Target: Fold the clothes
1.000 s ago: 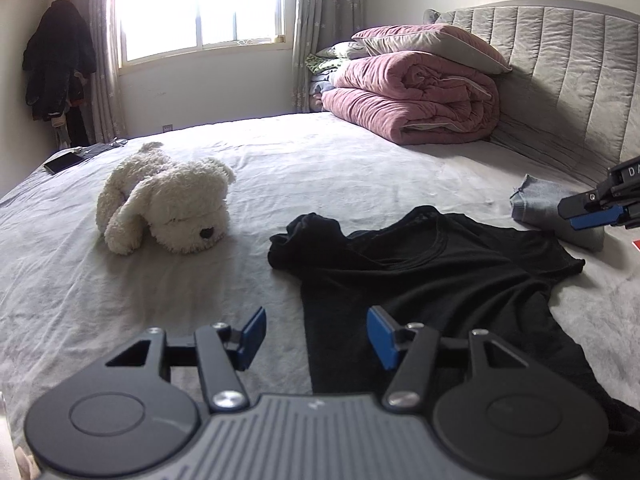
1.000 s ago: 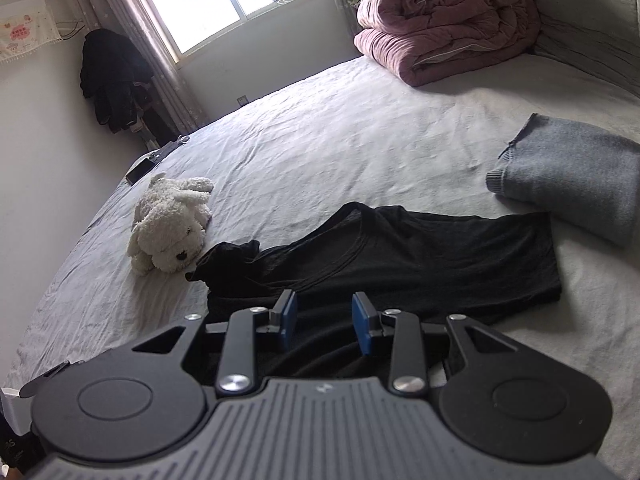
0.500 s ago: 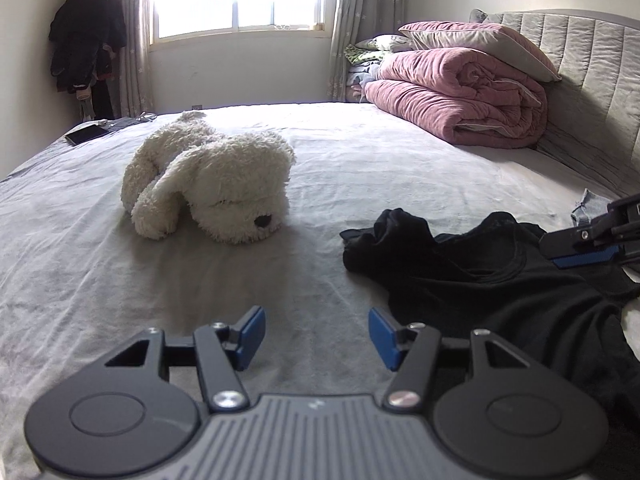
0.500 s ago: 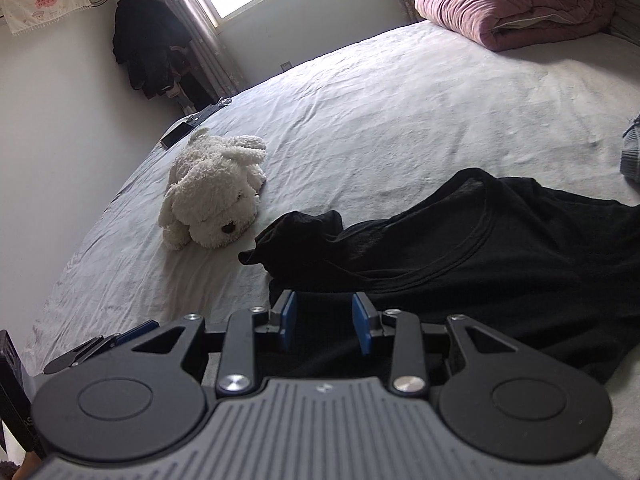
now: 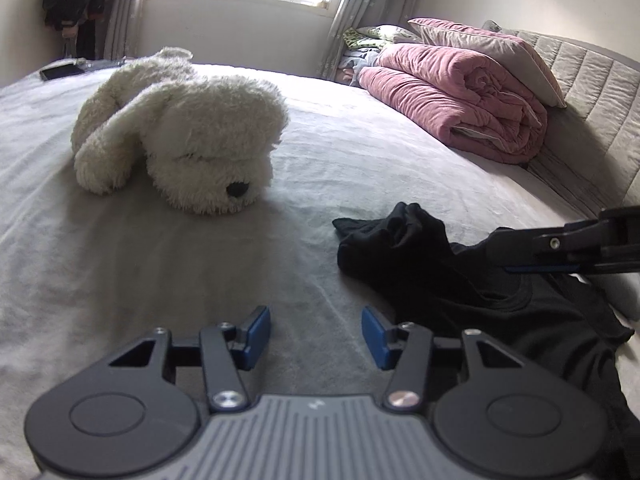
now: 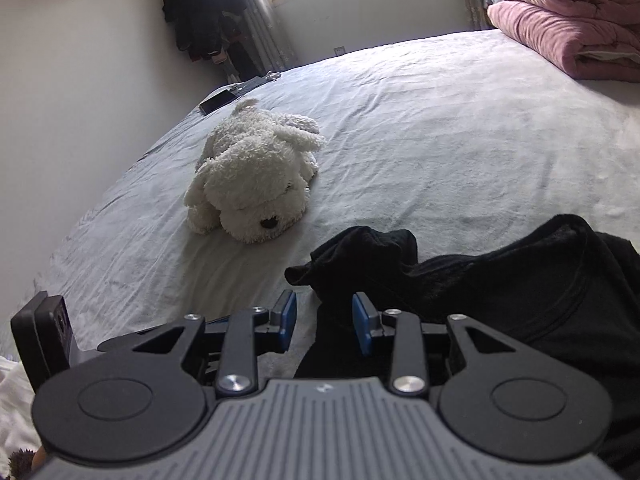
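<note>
Left wrist view: your left gripper [image 5: 316,334] hovers low over bare sheet, jaws wide apart and holding nothing. The black T-shirt [image 5: 460,280] lies just to its right on the bed [image 5: 120,260], body spread roughly flat, one sleeve [image 5: 388,232] bunched into a loose heap nearest the white plush dog [image 5: 184,136]. Your right gripper [image 5: 532,268] enters from the right edge, over the shirt near the collar.

Right wrist view: the right gripper [image 6: 324,326] has its jaws partly apart, with the shirt's [image 6: 500,292] side edge lying between or just below the blue pads [image 6: 362,326]; nothing is clamped as far as can be seen. The crumpled sleeve [image 6: 352,256] sits just ahead of it.

Assessment: the garment is thin knit cotton by appearance, so expect it to be light, limp and without any stiffness. It will drape and drag over the sheet, and a pinch may lift the sheet along with it. Take hold at seams or hems, where the cloth is doubled: the sleeve cuff with your left, the shoulder seam or side hem with your right. The sleeve needs drawing out flat before any fold is made. Folding is judged not yet begun.
</note>
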{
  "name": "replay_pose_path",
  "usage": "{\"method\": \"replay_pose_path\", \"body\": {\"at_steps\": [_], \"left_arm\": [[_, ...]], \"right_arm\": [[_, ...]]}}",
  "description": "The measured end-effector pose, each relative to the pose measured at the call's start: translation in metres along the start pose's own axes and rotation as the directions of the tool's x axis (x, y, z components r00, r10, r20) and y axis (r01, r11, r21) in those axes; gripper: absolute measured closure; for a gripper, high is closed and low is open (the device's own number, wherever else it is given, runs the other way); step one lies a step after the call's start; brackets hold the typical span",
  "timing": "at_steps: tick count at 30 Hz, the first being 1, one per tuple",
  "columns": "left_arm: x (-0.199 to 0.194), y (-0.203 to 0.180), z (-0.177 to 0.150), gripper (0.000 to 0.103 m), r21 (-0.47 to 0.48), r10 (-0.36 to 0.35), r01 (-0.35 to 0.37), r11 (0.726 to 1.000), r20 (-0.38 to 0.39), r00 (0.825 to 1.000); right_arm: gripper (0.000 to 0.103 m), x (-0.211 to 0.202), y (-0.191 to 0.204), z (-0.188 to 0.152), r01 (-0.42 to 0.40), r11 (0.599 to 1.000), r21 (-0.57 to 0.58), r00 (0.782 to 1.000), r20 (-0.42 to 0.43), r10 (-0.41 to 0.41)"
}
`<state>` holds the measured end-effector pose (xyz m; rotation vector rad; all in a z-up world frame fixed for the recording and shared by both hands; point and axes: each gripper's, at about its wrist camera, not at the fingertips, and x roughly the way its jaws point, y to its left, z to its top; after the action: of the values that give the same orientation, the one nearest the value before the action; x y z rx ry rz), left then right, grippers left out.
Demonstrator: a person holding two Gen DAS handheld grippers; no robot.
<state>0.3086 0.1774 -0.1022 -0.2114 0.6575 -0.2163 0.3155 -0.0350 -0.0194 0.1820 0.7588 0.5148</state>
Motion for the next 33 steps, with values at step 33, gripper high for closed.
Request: {"method": "replay_pose_path", "body": {"at_steps": [33], "left_arm": [[0.002, 0.028, 0.006, 0.051, -0.159, -0.101, 0.110, 0.981, 0.061, 0.993]], "right_arm": [[0.100, 0.066, 0.028, 0.063, 0.076, 0.959, -0.273, 0.997, 0.054, -0.064]]}}
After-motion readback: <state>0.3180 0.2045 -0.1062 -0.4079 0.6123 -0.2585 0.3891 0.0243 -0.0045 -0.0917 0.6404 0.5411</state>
